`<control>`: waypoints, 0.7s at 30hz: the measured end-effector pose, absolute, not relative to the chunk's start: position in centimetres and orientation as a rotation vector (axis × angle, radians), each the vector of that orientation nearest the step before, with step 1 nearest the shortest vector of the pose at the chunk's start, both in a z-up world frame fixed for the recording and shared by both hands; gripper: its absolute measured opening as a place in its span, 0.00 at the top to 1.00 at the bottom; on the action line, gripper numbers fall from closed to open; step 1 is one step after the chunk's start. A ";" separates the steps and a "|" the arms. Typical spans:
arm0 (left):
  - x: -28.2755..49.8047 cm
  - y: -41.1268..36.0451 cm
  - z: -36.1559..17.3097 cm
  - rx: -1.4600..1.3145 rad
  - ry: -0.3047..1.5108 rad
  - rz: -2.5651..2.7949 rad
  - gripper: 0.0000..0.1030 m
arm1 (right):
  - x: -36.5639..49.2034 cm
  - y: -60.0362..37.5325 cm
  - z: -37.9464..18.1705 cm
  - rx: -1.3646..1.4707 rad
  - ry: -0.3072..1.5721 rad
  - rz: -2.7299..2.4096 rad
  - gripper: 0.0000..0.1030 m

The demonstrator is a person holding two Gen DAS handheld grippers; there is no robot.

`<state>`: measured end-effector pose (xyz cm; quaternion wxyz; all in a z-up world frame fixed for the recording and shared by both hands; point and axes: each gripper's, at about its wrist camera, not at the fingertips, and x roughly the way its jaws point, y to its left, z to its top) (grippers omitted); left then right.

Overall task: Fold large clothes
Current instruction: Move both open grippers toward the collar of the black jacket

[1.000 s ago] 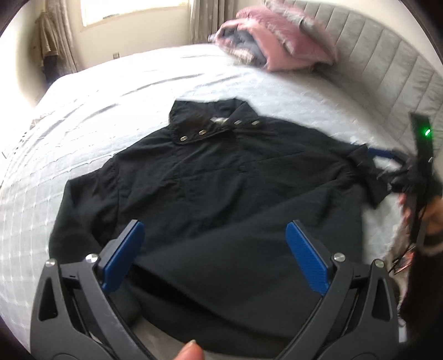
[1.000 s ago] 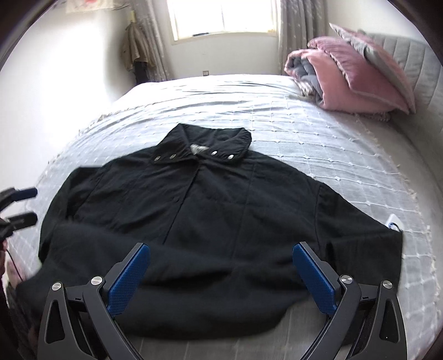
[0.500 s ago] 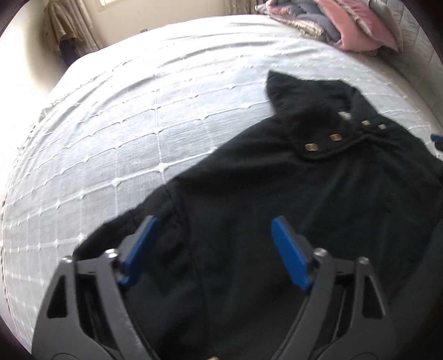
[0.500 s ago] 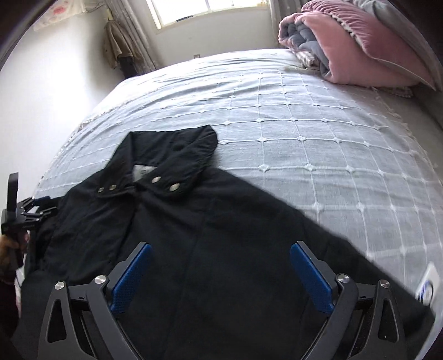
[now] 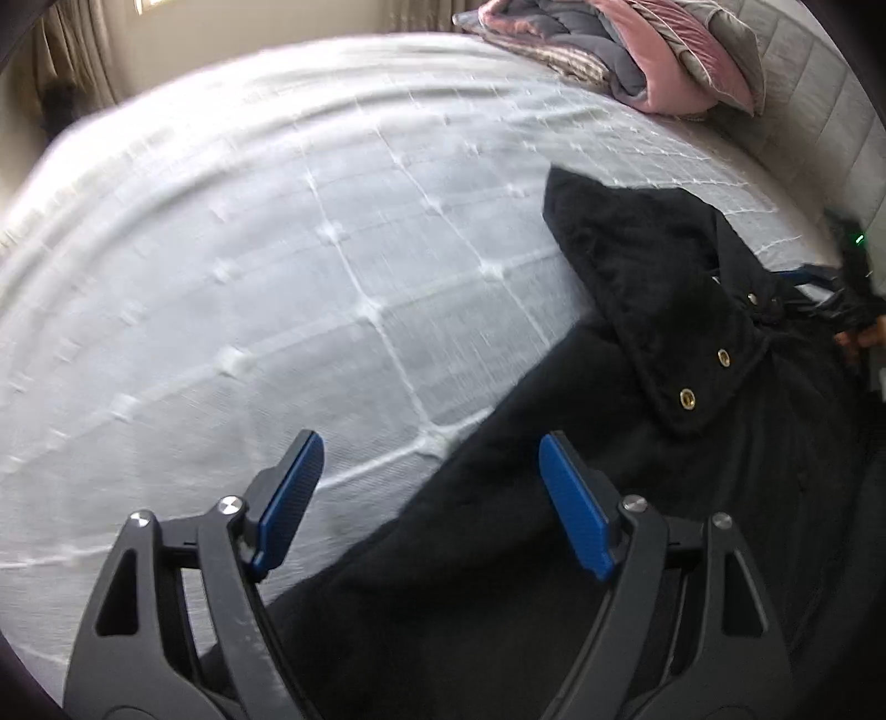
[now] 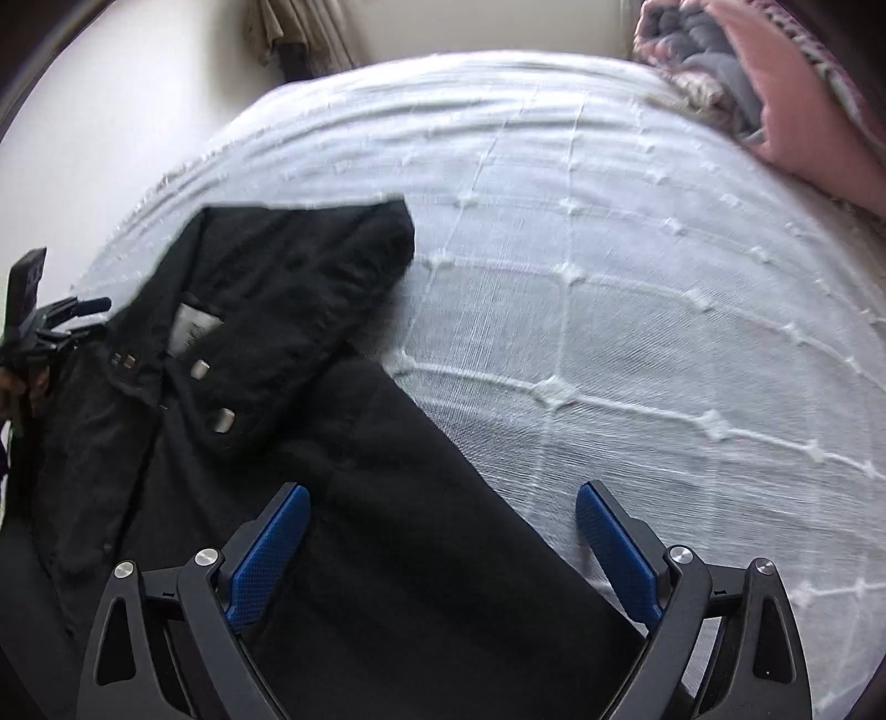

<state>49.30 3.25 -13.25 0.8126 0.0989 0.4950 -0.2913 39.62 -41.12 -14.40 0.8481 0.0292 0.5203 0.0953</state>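
A black jacket (image 5: 720,471) lies flat and face up on the white quilted bedcover (image 5: 277,249), its collar (image 5: 653,288) showing brass snaps. My left gripper (image 5: 429,443) hangs open low over the jacket's left shoulder edge, one finger over the cover and one over the cloth. In the right wrist view my right gripper (image 6: 443,490) stands open over the jacket (image 6: 387,443) at the right sleeve's edge, with the collar (image 6: 288,266) up to the left. Neither gripper's pads press on the cloth. Each gripper shows small at the other view's edge.
A pile of pink and grey bedding (image 5: 637,50) sits at the head of the bed, beside a grey padded headboard (image 5: 830,111). Curtains (image 5: 72,55) hang beyond the far edge. Bare bedcover (image 6: 637,304) stretches past the jacket.
Both grippers have sunk toward the bed and spread apart, the left toward the left shoulder, the right toward the right sleeve. The left jaws have narrowed somewhat.
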 end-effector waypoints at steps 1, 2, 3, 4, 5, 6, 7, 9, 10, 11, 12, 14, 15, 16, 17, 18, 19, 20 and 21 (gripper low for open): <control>49.4 3.3 -13.9 0.180 1.086 -0.640 0.21 | 39.6 -40.8 -14.6 0.040 1.072 0.198 0.05; 49.0 3.4 -13.9 0.172 1.061 -0.637 0.21 | 39.5 -40.4 -14.6 0.030 1.056 0.201 0.07; 48.4 3.3 -13.8 0.166 1.047 -0.642 0.23 | 39.4 -40.2 -14.6 0.029 1.048 0.203 0.15; 47.6 3.2 -13.8 0.138 1.056 -0.675 0.27 | 39.1 -39.8 -14.4 0.028 1.035 0.206 0.32; 46.9 3.0 -13.7 0.125 1.060 -0.691 0.33 | 38.7 -39.3 -14.2 0.029 1.024 0.228 0.43; 46.3 2.7 -13.6 0.134 1.054 -0.686 0.44 | 38.3 -38.8 -14.1 0.026 1.024 0.231 0.60; 45.6 2.4 -13.6 0.150 1.050 -0.669 0.51 | 38.1 -38.4 -14.0 0.016 1.025 0.223 0.75; 44.4 2.4 -13.2 0.144 1.033 -0.619 0.82 | 37.1 -37.1 -13.8 -0.021 1.021 0.207 0.88; 44.0 2.7 -12.9 0.107 1.024 -0.606 0.84 | 36.7 -36.6 -13.6 -0.043 1.008 0.174 0.90; 43.6 2.9 -12.5 0.083 1.004 -0.588 0.87 | 36.4 -36.2 -13.3 -0.061 0.991 0.134 0.91; 43.2 3.1 -12.0 0.069 0.977 -0.570 0.89 | 36.0 -35.6 -12.9 -0.088 0.964 0.093 0.92; 42.4 3.2 -10.8 0.064 0.911 -0.536 0.90 | 35.7 -34.4 -12.0 -0.156 0.911 0.021 0.92; 42.3 3.2 -10.3 0.061 0.889 -0.527 0.90 | 35.7 -34.0 -11.6 -0.185 0.890 -0.001 0.93; 42.2 3.4 -9.6 0.045 0.863 -0.518 0.90 | 35.8 -33.4 -10.8 -0.228 0.854 -0.030 0.93; 42.4 3.7 -8.7 0.025 0.837 -0.509 0.91 | 36.0 -32.8 -9.9 -0.259 0.818 -0.050 0.93; 42.8 3.8 -8.0 0.009 0.816 -0.499 0.91 | 36.2 -32.3 -8.9 -0.281 0.782 -0.068 0.93; 43.1 4.2 -7.3 -0.008 0.787 -0.484 0.91 | 36.8 -32.0 -8.0 -0.295 0.754 -0.085 0.94; 43.4 4.5 -6.6 -0.028 0.753 -0.467 0.91 | 37.5 -31.8 -7.0 -0.306 0.721 -0.109 0.95; 43.9 4.7 -6.0 -0.047 0.718 -0.450 0.91 | 38.4 -32.0 -6.4 -0.314 0.695 -0.134 0.96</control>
